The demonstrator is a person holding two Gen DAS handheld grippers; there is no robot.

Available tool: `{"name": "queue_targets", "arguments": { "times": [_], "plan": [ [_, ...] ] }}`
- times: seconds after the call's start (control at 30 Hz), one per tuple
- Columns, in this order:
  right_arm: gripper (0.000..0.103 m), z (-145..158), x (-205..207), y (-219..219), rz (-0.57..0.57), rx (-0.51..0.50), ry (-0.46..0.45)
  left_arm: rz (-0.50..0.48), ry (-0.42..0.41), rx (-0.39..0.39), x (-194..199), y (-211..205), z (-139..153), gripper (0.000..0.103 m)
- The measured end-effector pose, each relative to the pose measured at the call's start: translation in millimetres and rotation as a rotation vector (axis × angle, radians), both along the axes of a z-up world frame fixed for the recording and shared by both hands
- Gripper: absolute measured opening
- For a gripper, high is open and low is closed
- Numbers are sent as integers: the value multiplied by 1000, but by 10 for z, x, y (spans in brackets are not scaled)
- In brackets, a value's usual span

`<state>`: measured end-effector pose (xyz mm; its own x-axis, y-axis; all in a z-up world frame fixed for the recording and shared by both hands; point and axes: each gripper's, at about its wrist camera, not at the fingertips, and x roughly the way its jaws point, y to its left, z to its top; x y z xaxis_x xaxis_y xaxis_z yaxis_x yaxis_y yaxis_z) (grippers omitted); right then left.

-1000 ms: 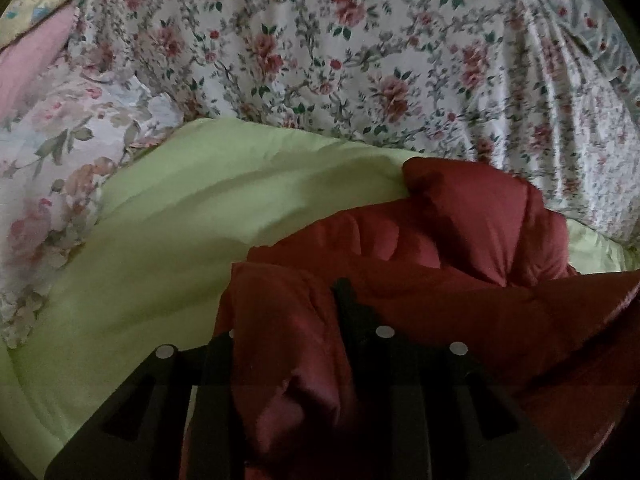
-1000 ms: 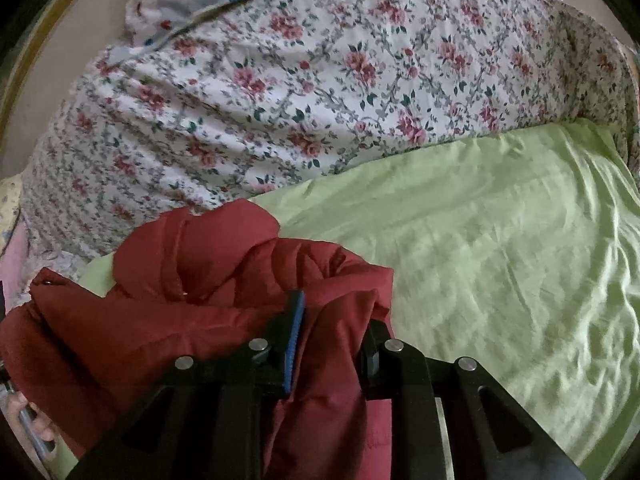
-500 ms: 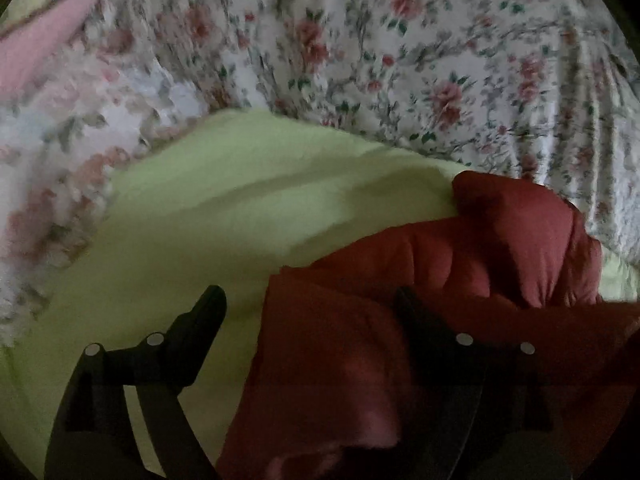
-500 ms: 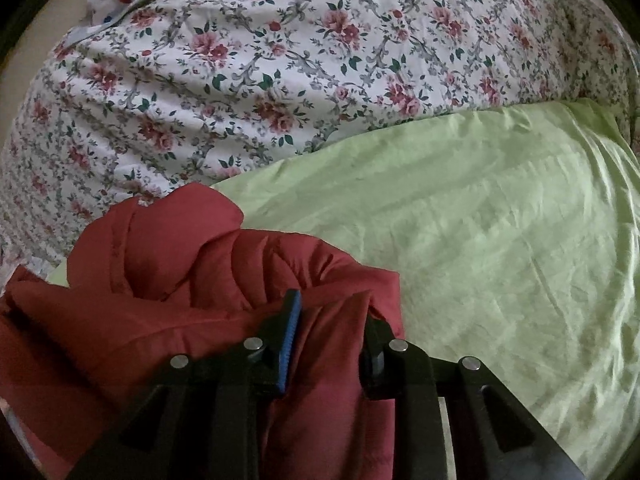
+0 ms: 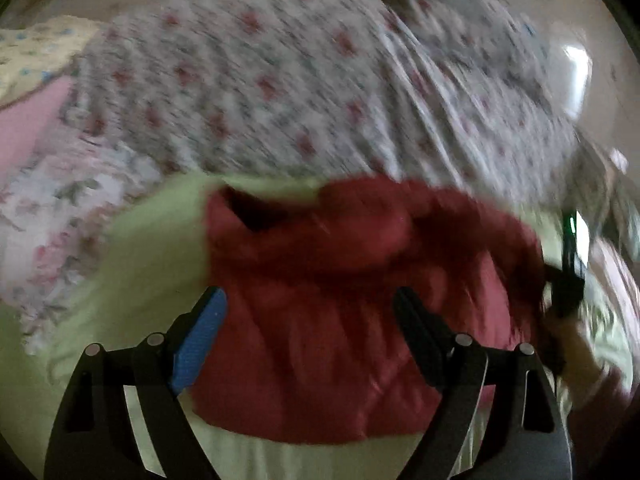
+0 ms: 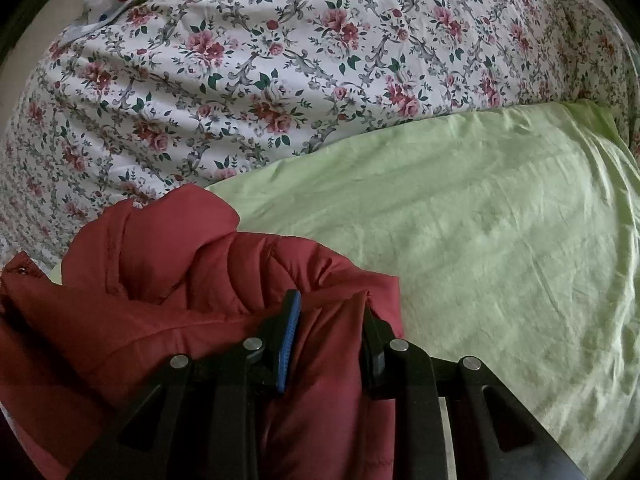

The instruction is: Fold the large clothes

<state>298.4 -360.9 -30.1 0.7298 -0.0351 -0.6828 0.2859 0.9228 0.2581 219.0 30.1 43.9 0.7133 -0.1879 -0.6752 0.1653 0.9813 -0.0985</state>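
Two hand-held grippers: right hand-held gripper (image 6: pixel 326 324) pinched on a thick fold of the red puffer jacket (image 6: pixel 168 280); left hand-held gripper (image 5: pixel 308 312) spread wide, apparently holding nothing, though the view is blurred. Jacket looks soft, bulky, light, slick-shelled; grip hems or seams. It's heaped on the green bedsheet (image 6: pixel 480 220), floral duvet (image 6: pixel 280 60) behind.

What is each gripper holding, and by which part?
Right gripper: shut on a bunched fold of the red puffer jacket. Left gripper: open, holding nothing.
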Motion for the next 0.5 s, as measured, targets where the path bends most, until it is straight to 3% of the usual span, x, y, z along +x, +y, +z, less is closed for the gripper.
{"name": "queue_targets", "arguments": {
  "times": [0.1, 0.23, 0.33, 0.4, 0.5],
  "plan": [
    [24, 21, -4, -11, 0, 2, 0, -25, 71, 53, 104, -274, -333, 84],
    [25, 148, -107, -32, -7, 15, -28, 33, 103, 148, 334, -479, -691, 85],
    [40, 344, -297, -58, -15, 46, -83, 76, 95, 186, 485, -527, -803, 91],
    [63, 566, -559, -46, -26, 23, -168, 88, 94, 200, 548, -526, -824, 93],
    [69, 826, -902, 121, 23, -31, -265, 94, 100, 208, 651, -534, -828, 94]
  ]
}}
